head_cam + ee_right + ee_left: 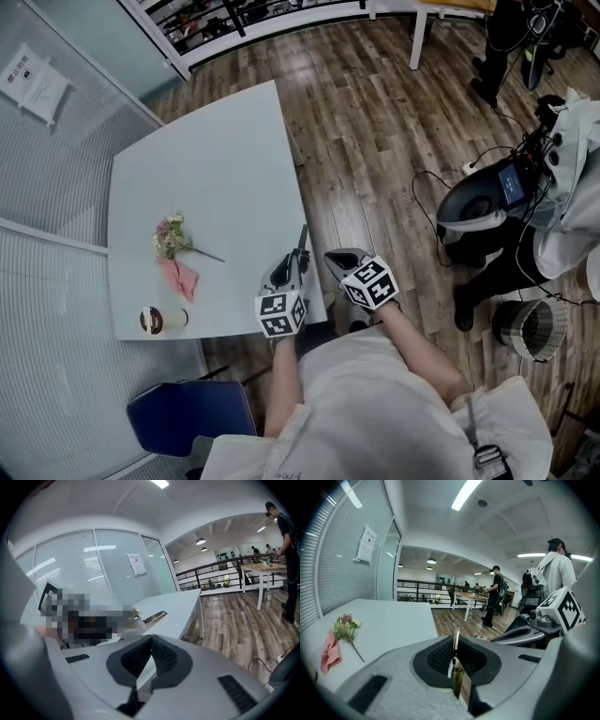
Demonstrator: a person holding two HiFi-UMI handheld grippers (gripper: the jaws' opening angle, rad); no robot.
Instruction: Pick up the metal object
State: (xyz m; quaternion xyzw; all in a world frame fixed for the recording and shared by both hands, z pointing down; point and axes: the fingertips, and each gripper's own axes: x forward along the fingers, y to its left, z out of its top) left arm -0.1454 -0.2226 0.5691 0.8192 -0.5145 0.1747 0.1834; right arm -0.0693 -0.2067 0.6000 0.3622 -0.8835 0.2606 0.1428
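Observation:
The metal object (pixel 302 242) is a thin flat strip, held on edge above the white table's (pixel 216 169) near right corner. My left gripper (pixel 292 266) is shut on it. In the left gripper view the strip (pixel 455 654) stands upright between the closed pads of the left gripper (pixel 454 643). My right gripper (pixel 339 256) hovers just right of the table edge, shut with nothing in it. In the right gripper view its dark pads meet at the right gripper (pixel 151 641), and the metal strip (pixel 154 617) shows to the left beyond them.
A small flower sprig (pixel 172 236), a pink cloth (pixel 180 278) and a coffee cup (pixel 161 320) lie on the table's near left part. A blue chair (pixel 192 417) stands below it. On the wooden floor at right are a round machine (pixel 473 211), cables and a standing person (pixel 572 187).

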